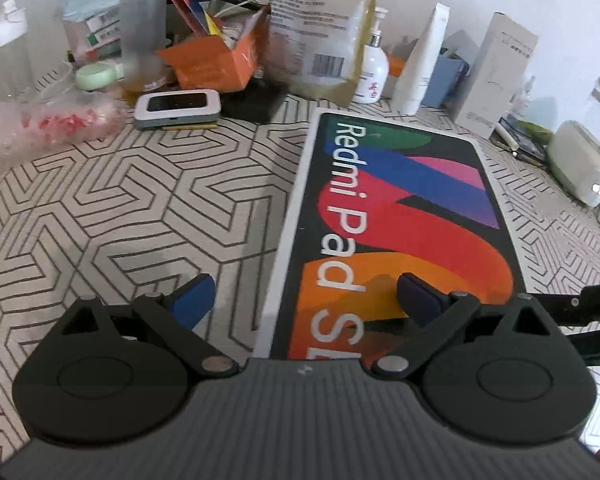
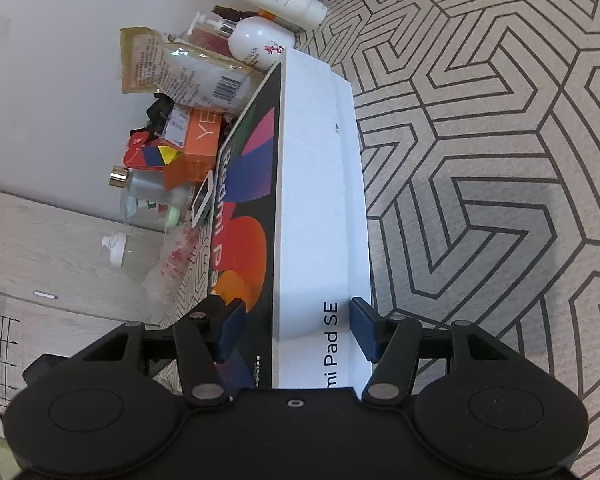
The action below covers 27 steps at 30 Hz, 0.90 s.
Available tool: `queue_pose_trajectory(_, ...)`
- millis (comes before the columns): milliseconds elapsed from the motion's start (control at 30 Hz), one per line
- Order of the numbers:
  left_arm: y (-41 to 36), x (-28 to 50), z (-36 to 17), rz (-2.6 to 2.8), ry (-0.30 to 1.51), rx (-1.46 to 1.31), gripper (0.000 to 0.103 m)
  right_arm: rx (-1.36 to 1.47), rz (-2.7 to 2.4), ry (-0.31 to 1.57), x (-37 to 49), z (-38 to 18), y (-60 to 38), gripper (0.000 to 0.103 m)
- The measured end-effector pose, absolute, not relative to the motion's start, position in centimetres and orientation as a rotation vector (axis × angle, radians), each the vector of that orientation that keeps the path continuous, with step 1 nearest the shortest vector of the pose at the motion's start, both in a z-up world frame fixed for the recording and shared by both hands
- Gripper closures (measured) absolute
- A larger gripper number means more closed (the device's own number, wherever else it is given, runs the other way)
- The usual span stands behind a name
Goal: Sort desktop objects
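Observation:
A Redmi Pad SE box, white with a colourful lid, lies on the patterned tablecloth. My left gripper is open and empty, hovering over the box's near left edge. In the right wrist view the box shows edge-on. My right gripper straddles its white side, with one blue pad over the lid and the other by the bottom. The pads look close to the box, and I cannot tell whether they press it.
Clutter lines the back wall: a small white router, an orange carton, a brown pouch, a pump bottle, a white tube, a tall grey box, a pink plastic bag, a frosted bottle.

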<state>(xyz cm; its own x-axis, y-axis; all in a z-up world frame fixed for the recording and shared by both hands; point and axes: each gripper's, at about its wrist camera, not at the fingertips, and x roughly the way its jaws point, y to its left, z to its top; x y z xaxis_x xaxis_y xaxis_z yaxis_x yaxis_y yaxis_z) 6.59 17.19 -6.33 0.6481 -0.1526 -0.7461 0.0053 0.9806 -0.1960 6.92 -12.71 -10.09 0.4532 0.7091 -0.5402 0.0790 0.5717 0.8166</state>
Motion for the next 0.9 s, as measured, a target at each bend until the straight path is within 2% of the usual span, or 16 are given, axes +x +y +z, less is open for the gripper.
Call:
queue_pose_trajectory(333, 13.1, 5.6, -4.0, 0.003, 0.883, -0.012, 0.005, 0.862, 0.447, 1.095, 6.9, -10.2, -12.1, 0.040)
queue_pose_trajectory(600, 12.8, 2.9, -1.7, -0.035, 0.841, -0.087, 0.003, 0.663, 0.401, 1.067, 6.3, -8.2, -11.3, 0.040)
queue_pose_trajectory(733, 12.9, 2.3, -1.1, 0.030, 0.816, -0.125, 0.002, 0.562, 0.335, 0.994, 5.1, -6.6, -12.1, 0.040)
queue_pose_trajectory(900, 11.5, 0.5, -0.8, 0.030, 0.801, -0.029, 0.002, 0.565, 0.302, 0.893, 2.2, -5.0, -14.4, 0.040)
